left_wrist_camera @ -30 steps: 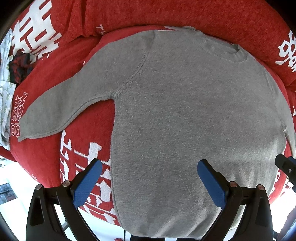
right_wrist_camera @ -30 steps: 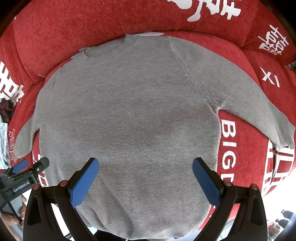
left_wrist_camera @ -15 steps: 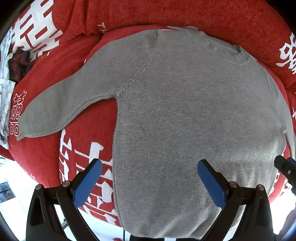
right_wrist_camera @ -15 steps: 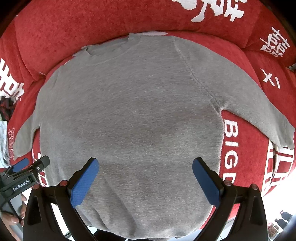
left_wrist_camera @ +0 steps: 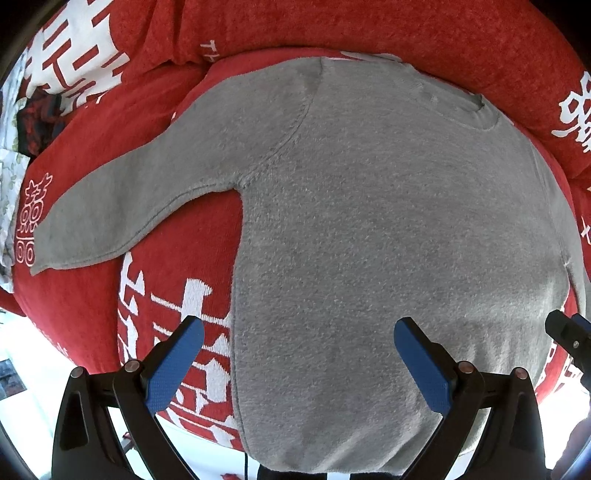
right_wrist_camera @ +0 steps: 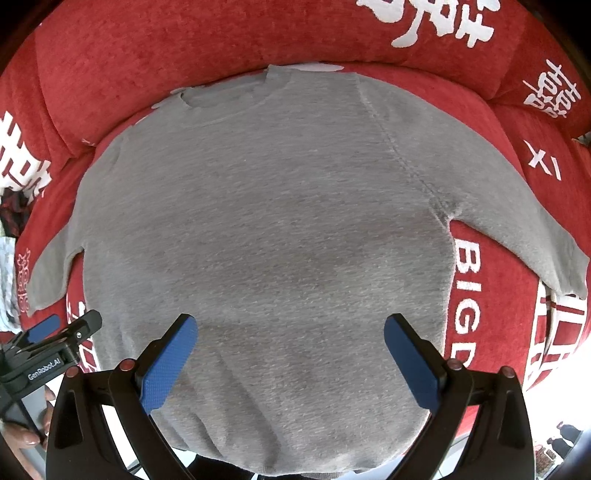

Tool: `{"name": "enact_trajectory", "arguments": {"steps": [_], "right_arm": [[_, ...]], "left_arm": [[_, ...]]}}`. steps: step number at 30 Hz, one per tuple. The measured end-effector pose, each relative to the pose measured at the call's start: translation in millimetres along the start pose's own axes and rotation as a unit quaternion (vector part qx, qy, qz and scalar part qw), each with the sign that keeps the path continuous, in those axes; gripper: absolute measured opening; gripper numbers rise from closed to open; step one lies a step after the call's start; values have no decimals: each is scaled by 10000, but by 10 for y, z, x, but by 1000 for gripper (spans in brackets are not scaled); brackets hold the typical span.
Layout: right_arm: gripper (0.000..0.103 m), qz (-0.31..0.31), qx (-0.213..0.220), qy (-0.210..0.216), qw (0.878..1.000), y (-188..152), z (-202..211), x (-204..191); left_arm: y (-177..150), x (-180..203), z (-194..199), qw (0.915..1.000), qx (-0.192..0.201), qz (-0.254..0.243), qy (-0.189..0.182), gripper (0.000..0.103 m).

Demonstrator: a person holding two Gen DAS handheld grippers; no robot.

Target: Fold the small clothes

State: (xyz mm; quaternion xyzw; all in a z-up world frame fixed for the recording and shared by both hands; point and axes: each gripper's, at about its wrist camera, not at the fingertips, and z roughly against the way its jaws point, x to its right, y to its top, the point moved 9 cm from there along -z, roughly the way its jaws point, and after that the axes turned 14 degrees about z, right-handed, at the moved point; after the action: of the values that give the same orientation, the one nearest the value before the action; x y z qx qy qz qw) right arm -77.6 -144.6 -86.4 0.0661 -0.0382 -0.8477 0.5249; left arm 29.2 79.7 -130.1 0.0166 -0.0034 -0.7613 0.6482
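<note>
A grey long-sleeved sweater [left_wrist_camera: 388,229] lies flat on a red sofa seat, neck at the far side, both sleeves spread out. In the left wrist view its left sleeve [left_wrist_camera: 122,206] stretches to the left. In the right wrist view the sweater [right_wrist_camera: 266,236] fills the middle and its right sleeve [right_wrist_camera: 517,218] stretches right. My left gripper [left_wrist_camera: 299,339] is open and empty above the sweater's lower left edge. My right gripper [right_wrist_camera: 290,332] is open and empty above the lower body. The left gripper also shows in the right wrist view [right_wrist_camera: 55,332].
The red sofa [left_wrist_camera: 406,33] with white lettering has a back cushion behind the neck. Dark and patterned cloths [left_wrist_camera: 33,118] lie at the far left. The seat's front edge [left_wrist_camera: 85,350] drops to a bright floor just below the hem.
Both grippers have edged slightly forward over the sweater. Both stay open, and the sweater has not moved.
</note>
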Motion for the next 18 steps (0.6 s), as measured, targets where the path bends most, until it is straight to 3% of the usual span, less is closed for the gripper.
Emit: {"name": "enact_trajectory", "arguments": {"steps": [12, 18], "right_arm": [[101, 38, -10, -18, 10000, -54, 13, -132], [101, 124, -48, -16, 9999, -62, -4, -278]], "left_arm": [[-26, -176, -76, 9996, -117, 160, -188, 103], [-27, -329, -176, 9960, -347, 530, -625, 103]]}}
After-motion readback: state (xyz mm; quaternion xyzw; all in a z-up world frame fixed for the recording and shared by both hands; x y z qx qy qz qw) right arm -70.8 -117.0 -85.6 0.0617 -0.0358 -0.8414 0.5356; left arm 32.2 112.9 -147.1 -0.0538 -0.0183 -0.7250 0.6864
